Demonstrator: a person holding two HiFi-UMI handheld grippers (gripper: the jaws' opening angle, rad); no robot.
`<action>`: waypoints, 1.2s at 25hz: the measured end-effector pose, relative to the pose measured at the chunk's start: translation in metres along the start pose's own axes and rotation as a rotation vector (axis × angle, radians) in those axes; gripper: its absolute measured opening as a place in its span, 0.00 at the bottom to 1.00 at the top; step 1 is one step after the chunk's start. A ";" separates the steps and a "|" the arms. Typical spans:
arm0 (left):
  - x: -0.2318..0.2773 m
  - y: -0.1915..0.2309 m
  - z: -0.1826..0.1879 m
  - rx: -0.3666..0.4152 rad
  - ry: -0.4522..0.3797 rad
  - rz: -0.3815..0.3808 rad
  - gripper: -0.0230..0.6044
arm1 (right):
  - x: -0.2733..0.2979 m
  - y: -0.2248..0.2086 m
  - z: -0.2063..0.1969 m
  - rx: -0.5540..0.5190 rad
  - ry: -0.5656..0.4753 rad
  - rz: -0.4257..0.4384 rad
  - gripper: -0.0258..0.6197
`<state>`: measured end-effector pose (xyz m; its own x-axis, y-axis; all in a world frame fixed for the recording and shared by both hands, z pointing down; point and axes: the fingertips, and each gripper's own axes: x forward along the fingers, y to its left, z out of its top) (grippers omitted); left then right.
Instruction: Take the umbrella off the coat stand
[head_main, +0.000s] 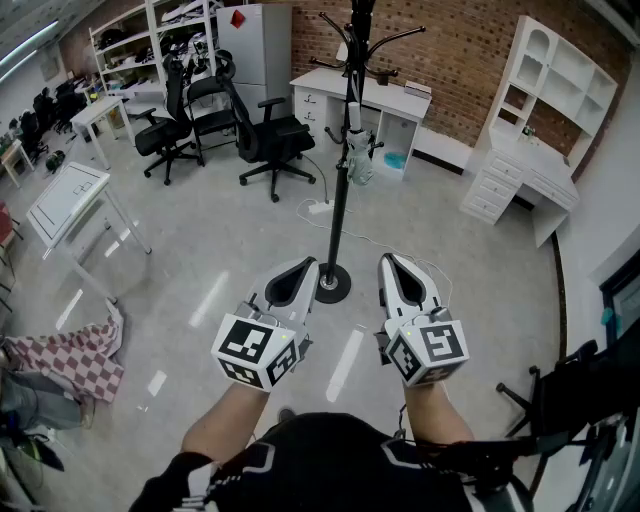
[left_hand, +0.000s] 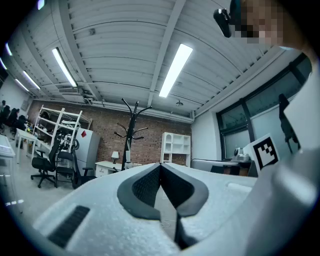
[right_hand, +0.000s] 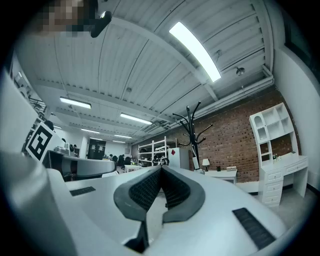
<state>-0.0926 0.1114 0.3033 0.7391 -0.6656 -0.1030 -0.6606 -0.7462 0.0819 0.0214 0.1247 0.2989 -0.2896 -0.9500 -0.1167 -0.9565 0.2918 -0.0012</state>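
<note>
Left gripper (head_main: 303, 265) and right gripper (head_main: 389, 260), each pressed together and empty, faced the coat stand (head_main: 338, 215); the pale umbrella (head_main: 358, 150) hung against its pole. A red diamond sticker (head_main: 237, 18) marked a white cabinet (head_main: 264, 50) behind office chairs (head_main: 268, 140).

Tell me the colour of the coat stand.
The coat stand is black; the head view shows it best.

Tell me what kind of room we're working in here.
Probably a shared office or lab workspace: black swivel chairs, a white desk against the brick wall, just behind the coat stand.
</note>
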 end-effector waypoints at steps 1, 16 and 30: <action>0.001 -0.001 -0.002 -0.007 -0.001 -0.003 0.05 | 0.000 -0.002 -0.001 -0.002 0.005 0.000 0.05; 0.006 0.003 -0.009 -0.034 0.000 -0.058 0.05 | 0.011 -0.003 -0.001 -0.041 -0.009 -0.066 0.05; -0.004 0.045 -0.027 -0.075 0.030 -0.100 0.05 | 0.034 0.022 -0.007 -0.154 0.002 -0.176 0.05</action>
<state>-0.1217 0.0800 0.3341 0.8051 -0.5870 -0.0851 -0.5725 -0.8066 0.1471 -0.0099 0.0986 0.3022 -0.1173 -0.9851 -0.1259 -0.9864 0.1009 0.1298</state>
